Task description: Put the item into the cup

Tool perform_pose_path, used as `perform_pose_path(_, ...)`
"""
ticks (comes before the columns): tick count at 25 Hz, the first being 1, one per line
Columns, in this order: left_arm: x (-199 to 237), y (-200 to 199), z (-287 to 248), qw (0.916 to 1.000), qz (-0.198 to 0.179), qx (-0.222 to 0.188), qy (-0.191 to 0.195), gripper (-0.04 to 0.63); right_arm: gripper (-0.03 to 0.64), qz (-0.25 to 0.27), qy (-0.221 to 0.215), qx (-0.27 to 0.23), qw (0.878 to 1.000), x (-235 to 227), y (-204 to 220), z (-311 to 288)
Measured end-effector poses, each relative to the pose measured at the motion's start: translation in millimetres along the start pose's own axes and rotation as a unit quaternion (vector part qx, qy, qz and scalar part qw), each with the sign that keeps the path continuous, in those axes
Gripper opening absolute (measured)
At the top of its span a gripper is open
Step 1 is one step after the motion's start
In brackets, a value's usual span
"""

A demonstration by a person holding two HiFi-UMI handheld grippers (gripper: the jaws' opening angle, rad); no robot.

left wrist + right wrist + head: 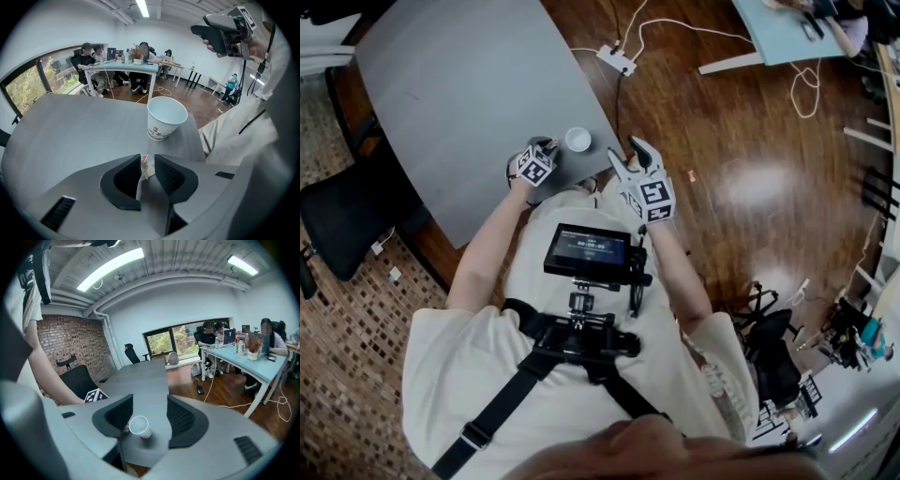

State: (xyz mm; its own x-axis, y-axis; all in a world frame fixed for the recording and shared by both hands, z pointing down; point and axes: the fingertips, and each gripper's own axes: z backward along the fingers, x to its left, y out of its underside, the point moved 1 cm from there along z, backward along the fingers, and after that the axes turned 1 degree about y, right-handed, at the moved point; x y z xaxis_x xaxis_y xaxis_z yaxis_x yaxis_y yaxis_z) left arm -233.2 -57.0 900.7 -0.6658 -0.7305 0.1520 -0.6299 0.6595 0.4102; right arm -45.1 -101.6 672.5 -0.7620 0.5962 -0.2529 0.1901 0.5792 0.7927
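A white paper cup [577, 139] with a red mark stands upright near the front edge of the grey table [459, 103]. In the left gripper view the cup [166, 117] is just ahead and slightly right of my left gripper [147, 161]. That gripper is shut on a small pale packet [146, 166] with a red corner, pinched between the pad tips just above the tabletop. In the head view the left gripper [546, 145] sits left of the cup. My right gripper [626, 157] hovers open to the cup's right, off the table edge. Its own view frames the cup [139, 426] far below between empty jaws.
A black office chair [337, 220] stands left of the table. A power strip [616, 60] and cables lie on the wooden floor beyond. People sit at a light-blue desk [126, 68] farther back. A monitor [588, 248] hangs on the person's chest rig.
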Motion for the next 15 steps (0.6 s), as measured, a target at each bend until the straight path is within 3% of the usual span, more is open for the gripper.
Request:
perform_pose_path(2, 0.2, 3.3, -3.1, 0.9999, -0.007, 0.008, 0.001, 0.054, 0.241, -0.002, 0.003, 0.003, 1.0, 0.4, 1.5, 2.3)
perform_pose_path(15, 11.2, 13.5, -1.5, 0.9997, 0.018, 0.006, -0.014, 0.0, 0.241, 0.003, 0.007, 0.002, 1.0, 0.8, 7.0, 4.9)
